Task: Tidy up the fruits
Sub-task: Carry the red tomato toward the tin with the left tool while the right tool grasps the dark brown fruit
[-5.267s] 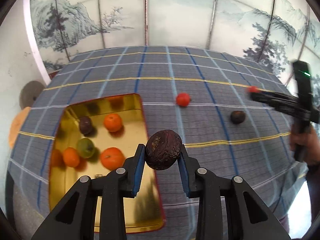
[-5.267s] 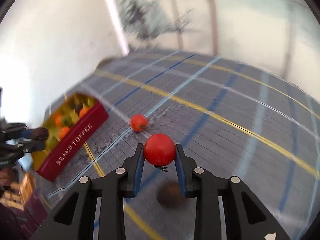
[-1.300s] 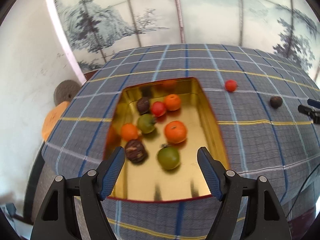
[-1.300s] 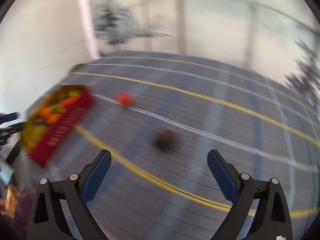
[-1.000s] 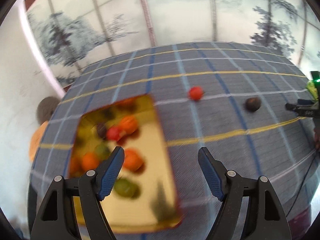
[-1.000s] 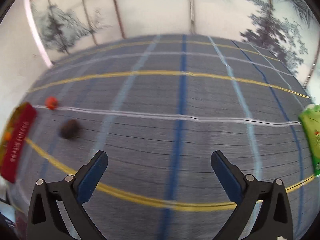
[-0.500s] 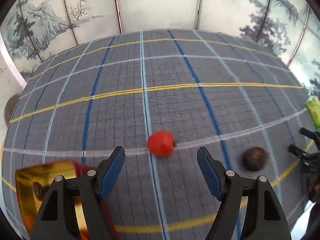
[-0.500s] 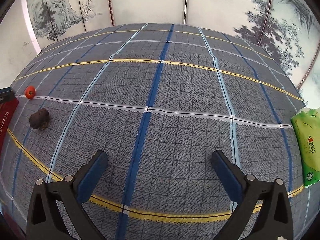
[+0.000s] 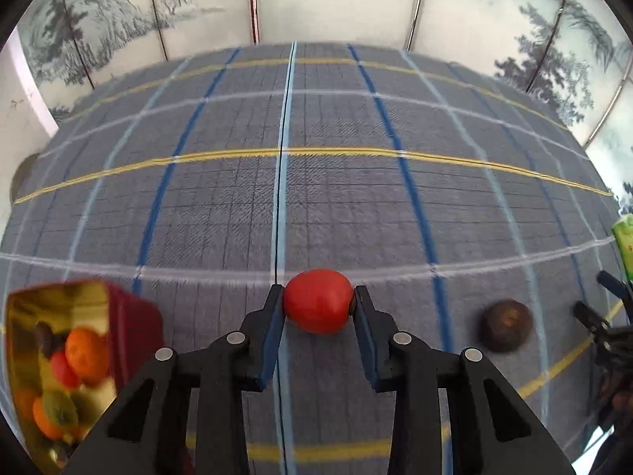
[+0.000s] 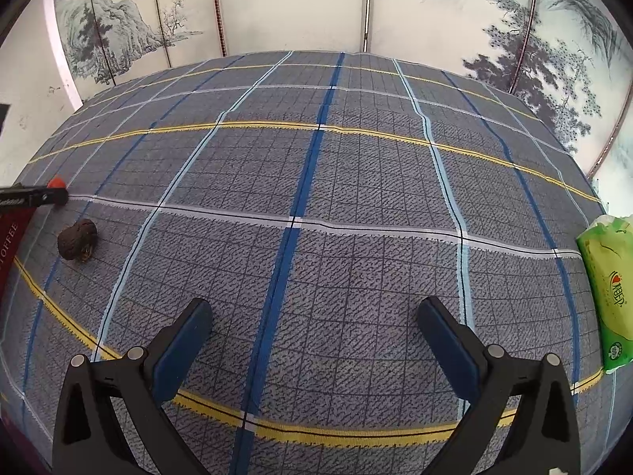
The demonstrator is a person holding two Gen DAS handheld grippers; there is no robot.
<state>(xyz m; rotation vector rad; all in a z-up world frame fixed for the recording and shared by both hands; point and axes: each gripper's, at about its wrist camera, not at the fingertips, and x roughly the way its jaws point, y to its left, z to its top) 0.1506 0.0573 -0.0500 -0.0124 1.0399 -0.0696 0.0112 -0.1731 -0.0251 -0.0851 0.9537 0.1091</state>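
My left gripper [image 9: 317,304] is shut on a red tomato [image 9: 317,301] at the level of the checked tablecloth. A dark wrinkled fruit [image 9: 506,325] lies on the cloth to its right; it also shows in the right wrist view [image 10: 77,239] at far left. The gold-lined red tin [image 9: 130,316] with several oranges, green and dark fruits sits at lower left. My right gripper [image 10: 314,326] is open and empty above bare cloth. In the right wrist view the left gripper [image 10: 53,194] shows at the left edge with the tomato [image 10: 56,181] partly hidden behind it.
A green tissue pack [image 10: 607,293] lies at the table's right edge. The tin's red side [image 10: 8,245] shows at the left edge of the right wrist view. A painted folding screen [image 10: 316,4] stands behind the table.
My left gripper has moved forward and closed on the red tomato, which half a second ago lay free between its open fingers. The right gripper has barely moved and stays open.
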